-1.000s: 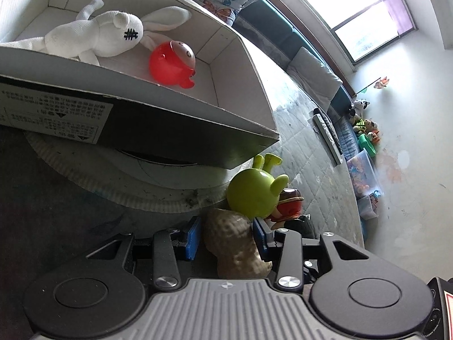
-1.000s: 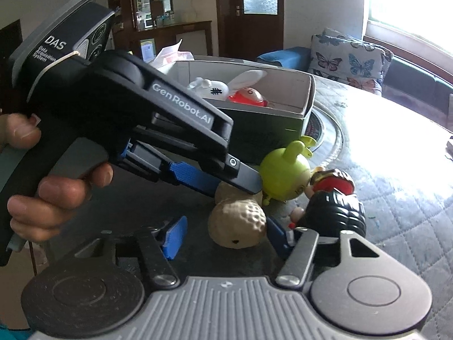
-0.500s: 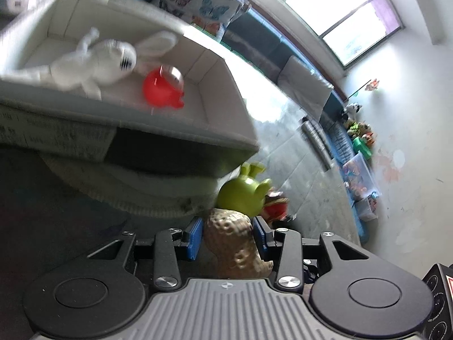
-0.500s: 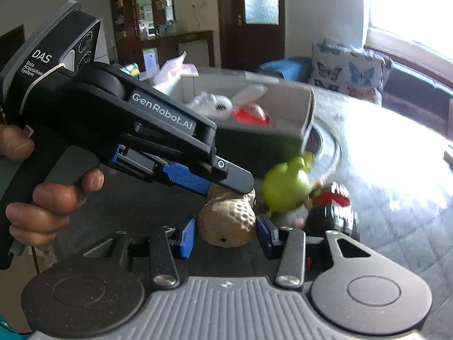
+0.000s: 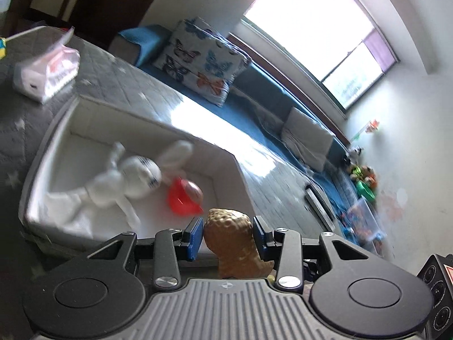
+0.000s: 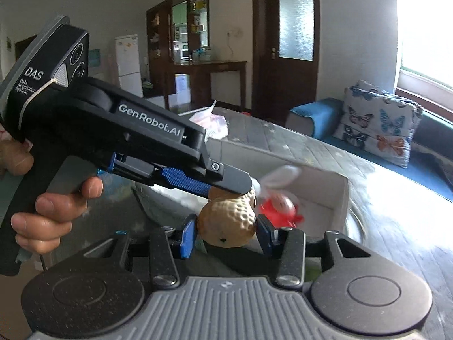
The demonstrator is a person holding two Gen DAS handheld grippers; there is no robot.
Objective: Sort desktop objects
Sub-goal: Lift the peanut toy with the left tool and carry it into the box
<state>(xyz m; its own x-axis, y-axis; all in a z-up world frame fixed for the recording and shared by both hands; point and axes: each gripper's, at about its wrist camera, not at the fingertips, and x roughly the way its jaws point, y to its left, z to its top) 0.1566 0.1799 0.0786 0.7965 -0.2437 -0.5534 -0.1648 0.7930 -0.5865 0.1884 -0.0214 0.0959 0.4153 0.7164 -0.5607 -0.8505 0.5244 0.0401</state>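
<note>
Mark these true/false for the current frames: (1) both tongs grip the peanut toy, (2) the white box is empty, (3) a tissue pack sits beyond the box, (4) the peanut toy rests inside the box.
1. Both the left tongs and right tongs grip the peanut toy. True.
2. The white box is empty. False: it holds a white plush rabbit and a red toy.
3. A tissue pack sits beyond the box. True.
4. The peanut toy rests inside the box. False: both tongs hold it in the air, near the box's front wall.

both tools are raised and closed on one object: the left tool [image 5: 228,234] from one side, the right tool [image 6: 226,233] from another; a hand [image 6: 53,212] grips the left tool's handle.
</note>
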